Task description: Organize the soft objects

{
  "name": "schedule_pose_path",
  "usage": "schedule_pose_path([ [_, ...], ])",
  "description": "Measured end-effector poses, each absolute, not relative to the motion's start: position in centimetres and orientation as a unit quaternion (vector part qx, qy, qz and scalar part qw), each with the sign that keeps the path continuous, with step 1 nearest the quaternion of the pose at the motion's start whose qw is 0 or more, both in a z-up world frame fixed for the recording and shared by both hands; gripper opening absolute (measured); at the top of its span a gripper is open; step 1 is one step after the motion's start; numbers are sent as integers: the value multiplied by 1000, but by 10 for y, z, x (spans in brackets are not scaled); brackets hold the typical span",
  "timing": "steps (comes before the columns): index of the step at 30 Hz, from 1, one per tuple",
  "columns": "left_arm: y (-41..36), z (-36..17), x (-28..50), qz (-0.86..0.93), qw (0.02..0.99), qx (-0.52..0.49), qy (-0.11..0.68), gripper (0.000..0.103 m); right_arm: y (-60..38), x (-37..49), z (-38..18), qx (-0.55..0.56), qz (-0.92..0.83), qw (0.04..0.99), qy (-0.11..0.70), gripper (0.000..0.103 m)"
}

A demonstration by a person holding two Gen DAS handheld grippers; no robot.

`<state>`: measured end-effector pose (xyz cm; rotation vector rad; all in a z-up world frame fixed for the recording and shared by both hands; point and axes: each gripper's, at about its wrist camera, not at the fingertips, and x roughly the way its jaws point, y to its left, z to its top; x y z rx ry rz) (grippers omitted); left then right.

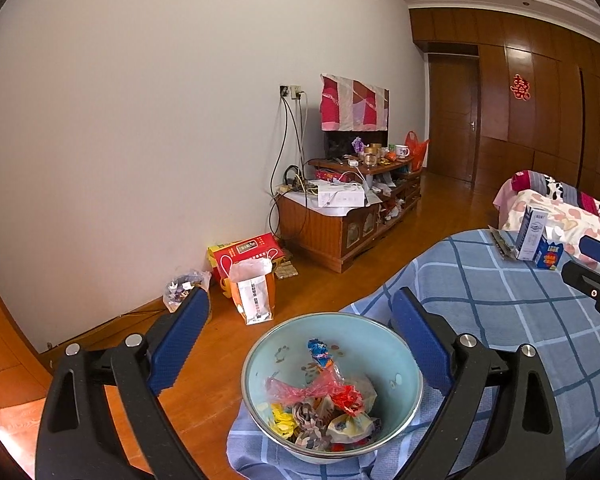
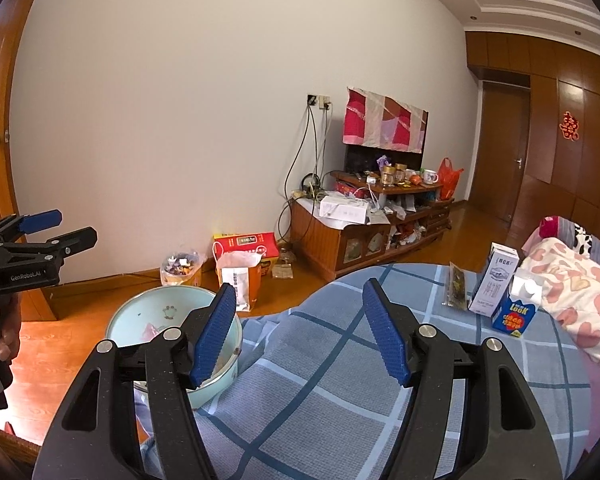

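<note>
A pale blue enamel bowl [image 1: 340, 332] stands at the left end of the plaid-covered table [image 1: 500, 312]. It holds crumpled soft wrappers, among them a red plastic bag [image 1: 320, 390] and a blue wrapper [image 1: 318, 350]. My left gripper [image 1: 300, 336] hovers open above the bowl, with nothing between its fingers. My right gripper [image 2: 300, 332] is open and empty over the cloth, just right of the bowl [image 2: 156, 300]. The right wrist view shows the left gripper [image 2: 56, 230] at the left edge, held in a hand. In the left wrist view the right gripper [image 1: 596, 276] shows at the right edge.
Two milk cartons [image 2: 494, 284] [image 2: 516, 312] and a dark packet [image 2: 456, 286] stand at the table's far right. A heart-patterned blanket [image 2: 572, 300] lies beyond. Bags [image 1: 256, 292] and a red box [image 1: 248, 250] sit on the wooden floor by the wall, beside a cluttered TV cabinet [image 1: 340, 220].
</note>
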<state>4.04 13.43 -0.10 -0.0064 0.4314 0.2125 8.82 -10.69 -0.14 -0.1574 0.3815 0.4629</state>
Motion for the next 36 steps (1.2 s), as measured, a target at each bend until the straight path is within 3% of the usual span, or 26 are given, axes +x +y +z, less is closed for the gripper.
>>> schedule_pose_path([
  [36,132,-9,48,111,969,19,221,92,-105,77,5,-82,223,956,170,73],
])
